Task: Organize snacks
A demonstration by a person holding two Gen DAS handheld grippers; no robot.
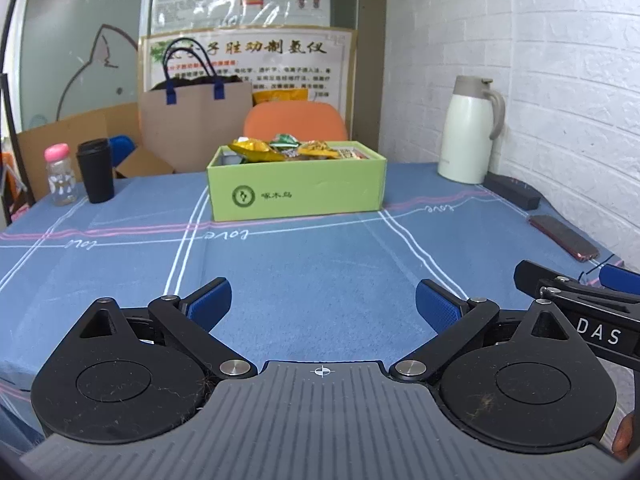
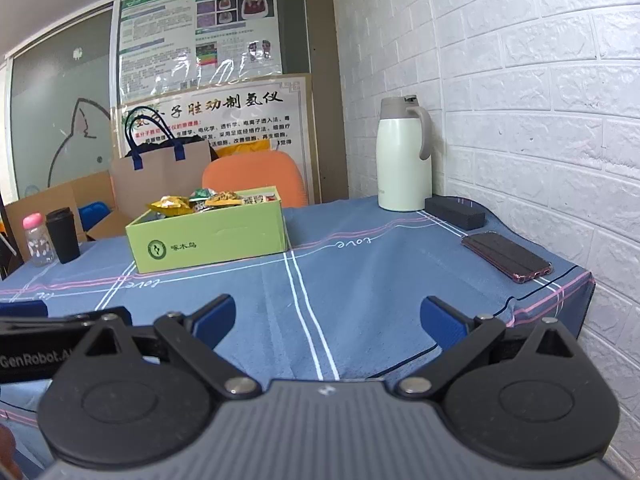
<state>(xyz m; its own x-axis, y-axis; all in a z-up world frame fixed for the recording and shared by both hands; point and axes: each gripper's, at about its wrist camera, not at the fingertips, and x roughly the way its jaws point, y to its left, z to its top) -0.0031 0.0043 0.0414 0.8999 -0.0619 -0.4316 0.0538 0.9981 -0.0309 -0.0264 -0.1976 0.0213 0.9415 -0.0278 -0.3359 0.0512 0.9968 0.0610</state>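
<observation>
A light green cardboard box [image 1: 296, 190] stands on the blue tablecloth [image 1: 320, 264] toward the far side; it also shows in the right wrist view [image 2: 208, 240]. Several snack packets [image 1: 280, 148], yellow, green and orange, fill it and rise above its rim; they show in the right wrist view too [image 2: 204, 199]. My left gripper [image 1: 323, 304] is open and empty, held over the near part of the table, well short of the box. My right gripper [image 2: 327, 316] is open and empty, beside the left one, near the table's front right corner.
A white thermos jug [image 1: 468, 132] stands far right by the brick wall, with a black case [image 1: 514, 192] and a phone [image 1: 564, 238] along the right edge. A black cup [image 1: 95, 172] and a pink-capped bottle [image 1: 60, 176] stand far left. An orange chair [image 1: 296, 120] and paper bag [image 1: 196, 120] are behind the table.
</observation>
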